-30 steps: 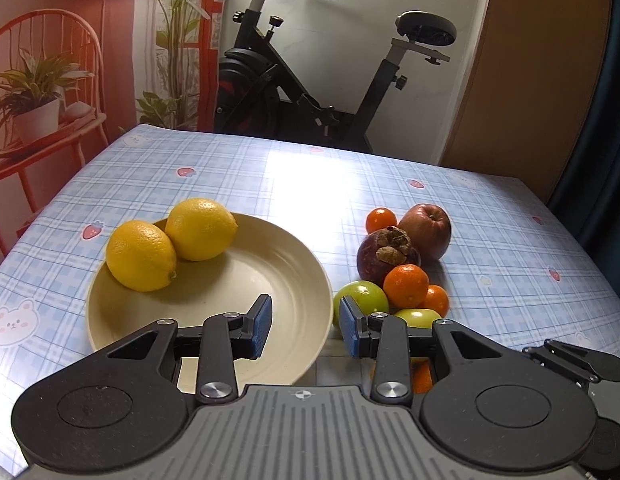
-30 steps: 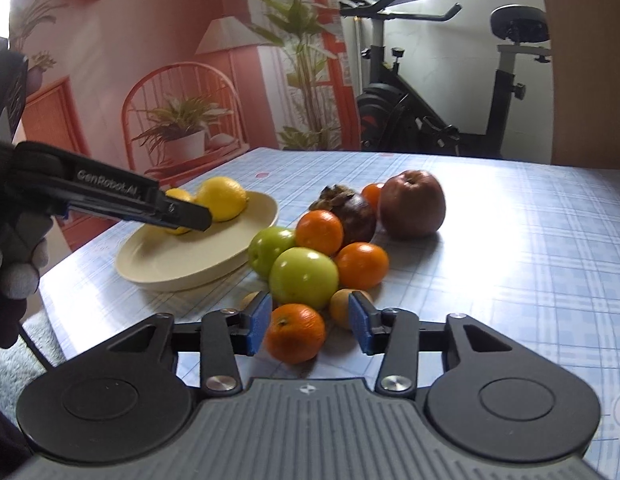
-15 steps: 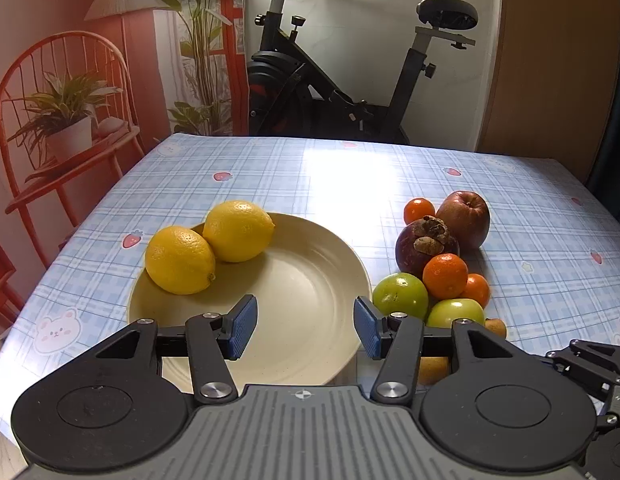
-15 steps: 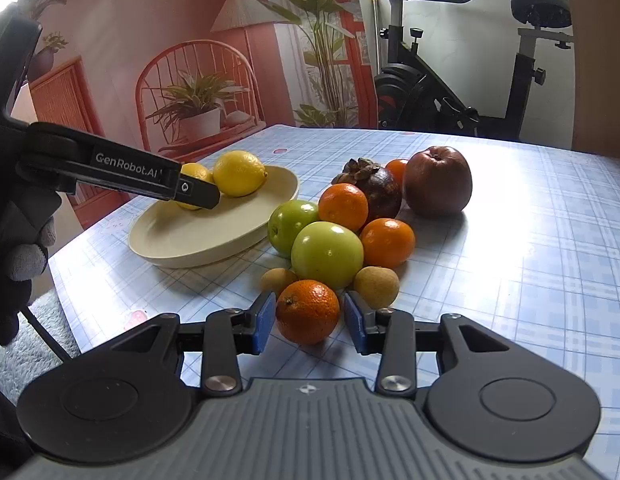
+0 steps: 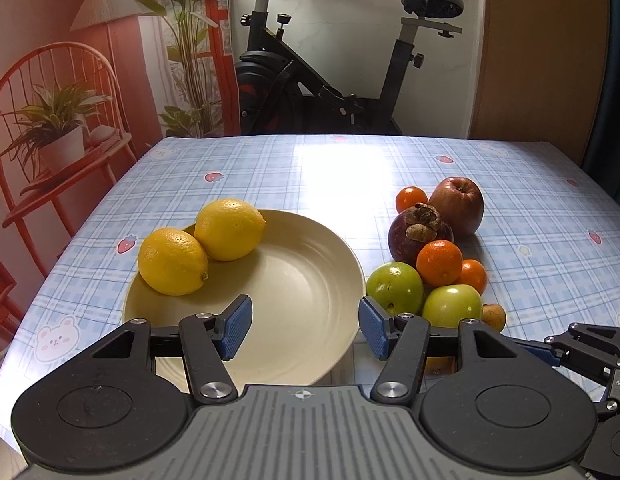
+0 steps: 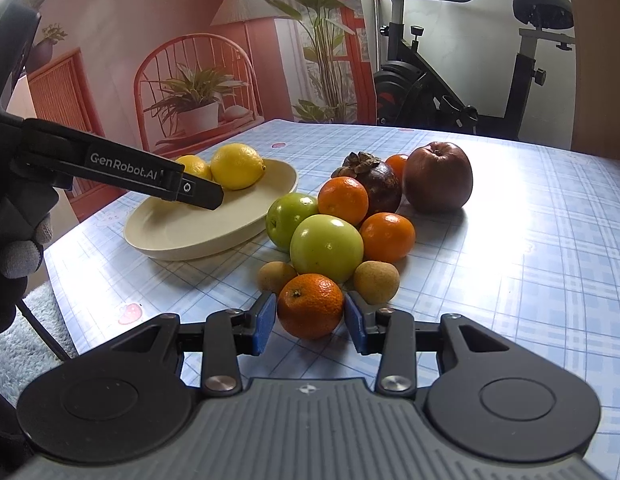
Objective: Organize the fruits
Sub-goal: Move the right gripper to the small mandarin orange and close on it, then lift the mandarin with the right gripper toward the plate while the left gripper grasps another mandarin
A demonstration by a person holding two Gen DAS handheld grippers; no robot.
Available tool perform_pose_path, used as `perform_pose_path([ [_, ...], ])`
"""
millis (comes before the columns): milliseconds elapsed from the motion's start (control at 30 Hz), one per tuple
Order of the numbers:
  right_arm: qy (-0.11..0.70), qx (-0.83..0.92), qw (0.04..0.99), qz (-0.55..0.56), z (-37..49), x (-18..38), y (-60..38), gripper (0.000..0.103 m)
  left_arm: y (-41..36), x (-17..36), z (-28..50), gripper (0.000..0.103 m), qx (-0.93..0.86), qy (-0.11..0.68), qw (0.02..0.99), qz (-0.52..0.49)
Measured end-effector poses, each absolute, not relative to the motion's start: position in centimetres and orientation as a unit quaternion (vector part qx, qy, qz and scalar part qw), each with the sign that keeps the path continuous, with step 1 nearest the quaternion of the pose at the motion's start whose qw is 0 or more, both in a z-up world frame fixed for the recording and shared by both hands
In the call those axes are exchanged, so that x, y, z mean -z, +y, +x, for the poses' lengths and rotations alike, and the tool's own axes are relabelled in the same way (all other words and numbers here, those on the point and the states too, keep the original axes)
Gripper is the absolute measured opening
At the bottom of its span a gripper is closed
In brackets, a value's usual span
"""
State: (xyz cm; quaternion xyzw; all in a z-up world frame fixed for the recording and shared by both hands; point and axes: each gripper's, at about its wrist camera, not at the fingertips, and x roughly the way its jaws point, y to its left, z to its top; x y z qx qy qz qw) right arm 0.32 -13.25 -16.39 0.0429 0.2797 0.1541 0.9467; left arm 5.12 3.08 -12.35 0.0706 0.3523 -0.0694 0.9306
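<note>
Right wrist view shows the right gripper [image 6: 310, 316] closed about a small mandarin [image 6: 311, 306] at the near edge of the fruit pile, both blue pads against its sides. The fruit looks to sit on the checked tabletop [image 6: 550, 264], not yet lifted. Just behind it lie two brown longans [image 6: 376, 282], one on either side, and a green apple [image 6: 327, 249] touching them. To do this step well, I judge the lift should go straight up first, since dragging sideways would nudge the longans and could set the round pile rolling. The grip should stay firm but gentle; a mandarin is soft and its skin gives. Then carry it left to the cream plate [image 6: 270, 216], where two lemons [image 6: 237, 165] already rest at the far side, and set it down in the bare middle so that it does not roll off the shallow rim.

Left wrist view shows the left gripper [image 5: 306, 328] empty, its jaws opening over the near part of the plate, with nothing between the pads. From there the held mandarin is almost wholly hidden behind the gripper body, so the grasp can be checked only from the right. It does give the plate's free room plainly, and a mangosteen [image 5: 420, 235], a red apple [image 5: 458, 205] and more mandarins beyond. The right view alone shows a gloved hand [image 6: 18, 240] holding the left tool.
</note>
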Motion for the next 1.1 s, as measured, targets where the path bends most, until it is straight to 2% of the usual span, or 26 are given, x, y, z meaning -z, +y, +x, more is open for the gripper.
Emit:
perform_pose_path([
  [333, 0.279, -0.159, 0.946, 0.043, 0.3, 16.3, -13.4, 0.04, 3.4, 12.3, 5.1, 0.062, 0.072, 0.353, 0.931, 0.065],
  [867, 0.18, -0.078, 0.977, 0.087, 1.5, 13.0, -19.5, 0.04, 2.8, 9.1, 7.4, 0.06, 0.085, 0.331, 0.938, 0.061],
  [1100, 0.203, -0.041, 0.976, 0.067, 4.2, 14.5, -21.1, 0.04, 0.4, 9.2, 8.9, 0.06, 0.135, 0.347, 0.926, 0.064],
])
